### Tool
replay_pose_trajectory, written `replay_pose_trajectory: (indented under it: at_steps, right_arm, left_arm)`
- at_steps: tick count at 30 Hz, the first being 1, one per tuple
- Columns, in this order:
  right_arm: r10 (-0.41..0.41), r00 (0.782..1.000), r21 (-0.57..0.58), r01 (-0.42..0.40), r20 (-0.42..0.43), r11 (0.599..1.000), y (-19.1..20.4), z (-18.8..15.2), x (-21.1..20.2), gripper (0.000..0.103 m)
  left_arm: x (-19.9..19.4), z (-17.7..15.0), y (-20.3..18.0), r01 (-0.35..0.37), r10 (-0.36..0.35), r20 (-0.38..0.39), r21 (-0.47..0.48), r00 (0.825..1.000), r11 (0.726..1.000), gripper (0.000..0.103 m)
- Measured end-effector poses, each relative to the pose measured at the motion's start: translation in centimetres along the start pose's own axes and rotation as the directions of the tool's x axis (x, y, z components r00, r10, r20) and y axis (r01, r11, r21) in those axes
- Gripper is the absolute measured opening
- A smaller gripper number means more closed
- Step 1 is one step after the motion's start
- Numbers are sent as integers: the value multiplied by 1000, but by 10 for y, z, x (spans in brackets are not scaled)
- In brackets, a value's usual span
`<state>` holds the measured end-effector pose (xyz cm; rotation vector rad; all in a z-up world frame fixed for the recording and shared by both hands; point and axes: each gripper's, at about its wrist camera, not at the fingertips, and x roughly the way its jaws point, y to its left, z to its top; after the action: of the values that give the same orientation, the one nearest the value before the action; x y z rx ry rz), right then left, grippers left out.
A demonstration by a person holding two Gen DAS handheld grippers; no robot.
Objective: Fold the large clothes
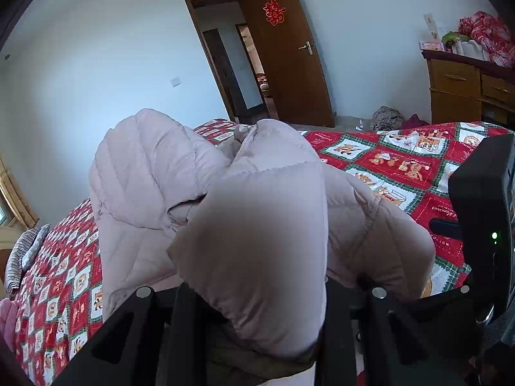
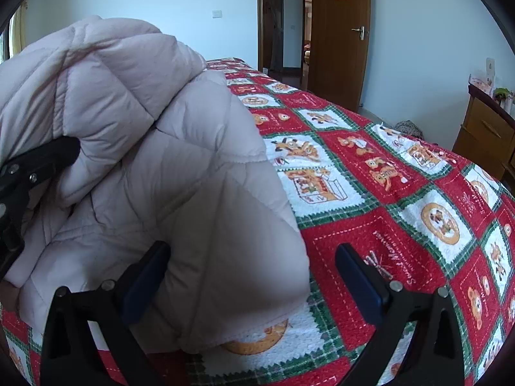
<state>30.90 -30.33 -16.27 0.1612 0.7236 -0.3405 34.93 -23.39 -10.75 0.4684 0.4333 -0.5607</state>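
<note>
The left gripper (image 1: 257, 318) has a thick fold of the pale pink padded coat (image 1: 199, 193) bulging up between its two black fingers (image 1: 186, 328), which sit narrow against the fabric on either side; the pads themselves are buried, so I cannot tell whether they press on it. The right gripper (image 2: 254, 276) stands wide apart, its left blue-padded finger (image 2: 145, 283) lying against the coat's (image 2: 135, 160) near edge and its right finger (image 2: 363, 283) over the bare bedspread (image 2: 402, 193), clamping nothing.

Only the left wrist view shows the striped pillow (image 1: 22, 257) at the far left end of the bed and the body of the other gripper at its right edge (a green light glows on it). Only the right wrist view shows the coat's stitched hem (image 2: 257, 334) lying flat on the red, green and white patchwork cover.

The coat sits heaped on the bed, doubled over itself. In the right wrist view its bulk runs from the hem near the gripper up and away to the left; its true long axis cannot be told from the bundle. Beyond stand a brown door (image 1: 286, 64) and a wooden dresser (image 1: 463, 93).
</note>
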Motion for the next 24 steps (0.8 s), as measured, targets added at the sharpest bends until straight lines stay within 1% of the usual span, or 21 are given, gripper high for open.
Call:
replay_pose_trajectory:
  at_steps: [3,5,6,7,10,11,13,15,17,22,24]
  right_arm:
    - [2,1000,2,-2,-7,1000,0,0,2,103]
    - [5,1000,4,-5,-11,1000,0,0,2,103]
    - [7,1000,5,-7,-11,1000,-1,0,2,103]
    - [8,1000,6,-8,-12,1000,-1,0,2,103]
    - [12,1000,9,-11,-15,1000,-1,-1,3,103]
    - [14,1000,11,-14,-16,1000,-1,-1,3,103]
    - [14,1000,11,-14,-18,1000,-1,-1,3,103]
    - [8,1000,6,-8,-18,1000,0,-1,3,103]
    - [0,1000,-1,0,-13,1000,1,-1,3,103]
    - [7,1000,9,-7,-12,1000,-1,-2,2,103]
    - [6,1000,8,-6,-12,1000,-1,-2,2,103]
  left_arm:
    - [-3,-1,-3,1,-1,3,1,1000,1000,34]
    - [-7,-4,-7,5,-5,7,10,1000,1000,48]
    - [-10,-6,-10,-1,1,14,17,1000,1000,51]
    - [-11,-8,-13,-8,8,18,25,1000,1000,57]
    - [-21,-16,-21,-40,38,32,54,999,998,62]
    - [-26,-19,-23,-48,46,38,65,998,997,69]
    - [-33,-25,-25,-64,60,51,79,997,995,77]
    - [-35,-26,-25,-84,79,64,84,995,993,77]
    - [-33,-22,-21,-83,79,64,70,995,994,77]
    - [-31,4,-9,-72,72,71,-4,995,997,77]
    - [-36,16,-7,-78,79,100,-17,992,997,77]
